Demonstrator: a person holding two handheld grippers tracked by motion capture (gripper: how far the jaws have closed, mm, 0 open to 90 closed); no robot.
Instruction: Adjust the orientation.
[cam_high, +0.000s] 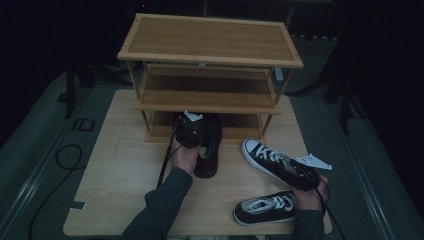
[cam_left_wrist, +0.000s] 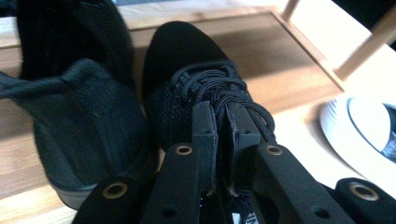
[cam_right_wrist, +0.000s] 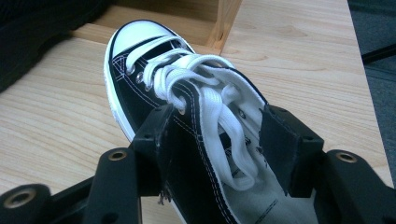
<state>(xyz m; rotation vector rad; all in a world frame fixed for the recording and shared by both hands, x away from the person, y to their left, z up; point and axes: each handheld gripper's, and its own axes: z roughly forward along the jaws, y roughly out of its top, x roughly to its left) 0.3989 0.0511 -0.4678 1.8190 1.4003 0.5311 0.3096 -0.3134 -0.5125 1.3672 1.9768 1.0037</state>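
Bamboo slats make up the shoe rack (cam_high: 210, 37), a three-tier frame with thin upright posts standing on the pale wood-grain bench (cam_high: 120, 190). Its top and middle shelves carry nothing, while the bottom shelf (cam_left_wrist: 261, 51) takes the toes of two black knit shoes.

The left hand-held gripper (cam_high: 189, 131) is nearly shut, its jaws pinched on the tongue and laces of the black shoe (cam_left_wrist: 187, 74) directly ahead of it. That shoe is soft mesh fabric with round black cord laces, its rounded toe lying over the front edge of the bottom shelf. Just beside those jaws, to their left in the left gripper view, sits a second black shoe (cam_left_wrist: 79, 107) of the same knit, touching the first along its side. To their right, a white rubber toe cap is visible in the same view.

The right hand-held gripper (cam_high: 300, 175) has its jaws spread wide around the ankle opening of a black canvas sneaker (cam_right_wrist: 154, 93), one pad against each side wall of the collar. I cannot tell how hard the pads press. This sneaker has white stitching, flat white laces, metal eyelets, a white rubber toe cap and a pale lining; it lies on the bench ahead of the jaws, toe pointing toward the rack's corner post. A matching sneaker (cam_high: 265, 209) lies on its sole just beside the right hand (cam_high: 307, 197), nearer the bench's front edge.
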